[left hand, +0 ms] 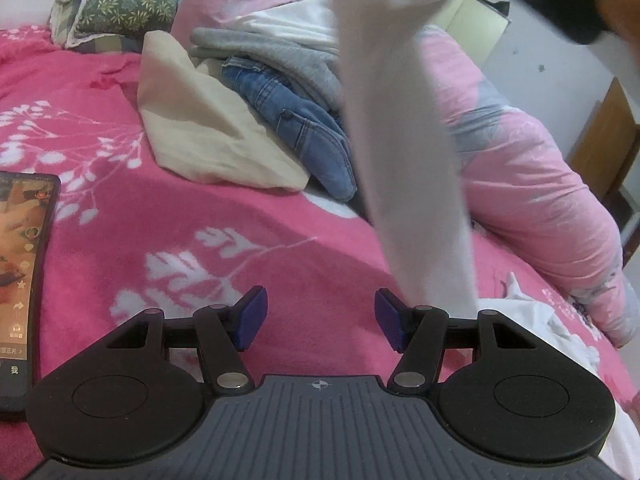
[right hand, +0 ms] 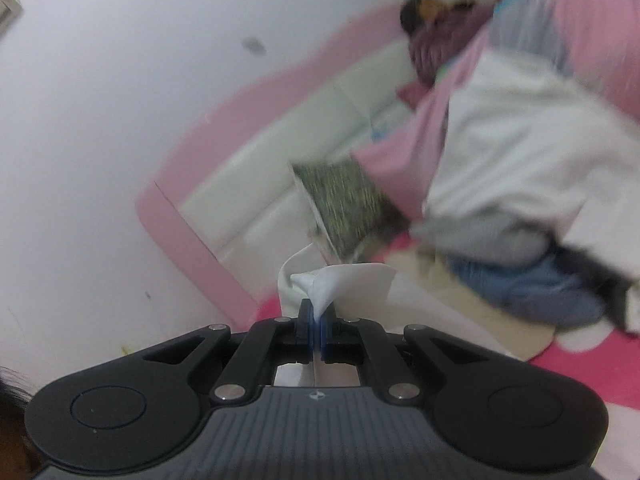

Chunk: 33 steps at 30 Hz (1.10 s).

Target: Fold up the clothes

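My right gripper (right hand: 319, 320) is shut on a corner of a white garment (right hand: 340, 280), which bunches out above its blue pads. In the left wrist view the same white garment (left hand: 404, 140) hangs as a long blurred strip from the top of the frame down to the bed, just right of my left gripper (left hand: 320, 318). That gripper is open, low over the pink bedspread (left hand: 160, 220), with nothing between its blue pads. The black body of the right gripper shows blurred at the top right of the left wrist view.
A pile of clothes lies ahead: a cream cloth (left hand: 192, 120), blue jeans (left hand: 296, 120), a grey sweater (left hand: 272, 52). A phone (left hand: 24, 280) lies at the left. A pink quilt (left hand: 532, 168) rises on the right, a green patterned pillow (left hand: 120, 0) at the back, more white cloth (left hand: 552, 328) at lower right.
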{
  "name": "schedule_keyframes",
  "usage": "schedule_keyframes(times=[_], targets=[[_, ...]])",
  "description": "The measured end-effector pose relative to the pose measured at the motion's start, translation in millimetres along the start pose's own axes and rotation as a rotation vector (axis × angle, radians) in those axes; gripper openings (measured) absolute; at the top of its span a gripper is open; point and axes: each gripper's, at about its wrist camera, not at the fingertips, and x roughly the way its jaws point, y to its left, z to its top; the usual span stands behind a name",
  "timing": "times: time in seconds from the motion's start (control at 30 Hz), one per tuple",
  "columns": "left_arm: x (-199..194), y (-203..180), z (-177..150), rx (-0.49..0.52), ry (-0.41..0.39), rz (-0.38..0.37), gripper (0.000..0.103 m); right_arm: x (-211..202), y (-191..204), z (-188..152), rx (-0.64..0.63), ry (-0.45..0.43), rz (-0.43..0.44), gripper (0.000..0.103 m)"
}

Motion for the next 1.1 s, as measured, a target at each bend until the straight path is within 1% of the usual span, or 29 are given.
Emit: schedule_keyframes(times=[0.1, 0.23, 0.3, 0.33, 0.37, 0.4, 0.43, 0.47, 0.5, 0.6, 0.7, 0.77, 0.83, 0.9, 0.97, 1.03, 1.1], targets=[[0, 2, 2, -0.014, 0.003, -0.002, 0.06, 27, -8, -11, 0.005, 0.051, -0.005, 0.002], [2, 3, 2, -0.023, 0.012, -0.01, 0.06, 48, -18, -18, 0.002, 0.082, 0.0, 0.002], [3, 2, 1, -0.016, 0.019, -0.014, 0.06, 62, -23, -19, -0.034, 0.12, -0.04, 0.004], [3, 1, 0, -0.011, 0.02, -0.014, 0.06, 69, -24, -21, -0.059, 0.146, -0.075, 0.008], [4, 1, 0, -0.01, 0.022, -0.012, 0.06, 75, -26, -24, -0.091, 0.179, -0.128, 0.023], [4, 1, 0, -0.009, 0.024, -0.011, 0.06, 84, -32, -26, -0.115, 0.208, -0.198, 0.034], [4, 2, -1, -0.008, 0.025, -0.01, 0.06, 88, -37, -29, -0.128, 0.222, -0.265, 0.047], [5, 2, -1, -0.011, 0.024, -0.008, 0.06, 89, -41, -30, -0.133, 0.223, -0.306, 0.047], [5, 3, 0, -0.014, 0.023, -0.005, 0.06, 83, -46, -30, -0.124, 0.207, -0.323, 0.047], [7, 7, 1, -0.032, 0.025, 0.005, 0.06, 49, -54, -28, -0.061, 0.122, -0.301, 0.047], [9, 8, 2, -0.04, 0.028, 0.011, 0.06, -2, -49, -31, -0.038, 0.037, -0.295, 0.047], [10, 12, 8, -0.053, 0.017, 0.029, 0.06, -29, -42, -39, -0.056, 0.004, -0.319, 0.046], [9, 21, 14, -0.1, -0.004, 0.054, 0.06, -54, -32, -50, -0.097, -0.021, -0.362, 0.045], [9, 31, 19, -0.145, -0.017, 0.074, 0.06, -64, -21, -61, -0.187, 0.006, -0.429, 0.044], [10, 34, 20, -0.155, -0.01, 0.099, 0.06, -58, -12, -70, -0.292, 0.057, -0.473, 0.043], [12, 33, 17, -0.135, 0.002, 0.117, 0.06, -40, -2, -74, -0.388, 0.12, -0.471, 0.042], [11, 29, 15, -0.109, -0.003, 0.115, 0.06, -11, 3, -70, -0.42, 0.193, -0.421, 0.042]])
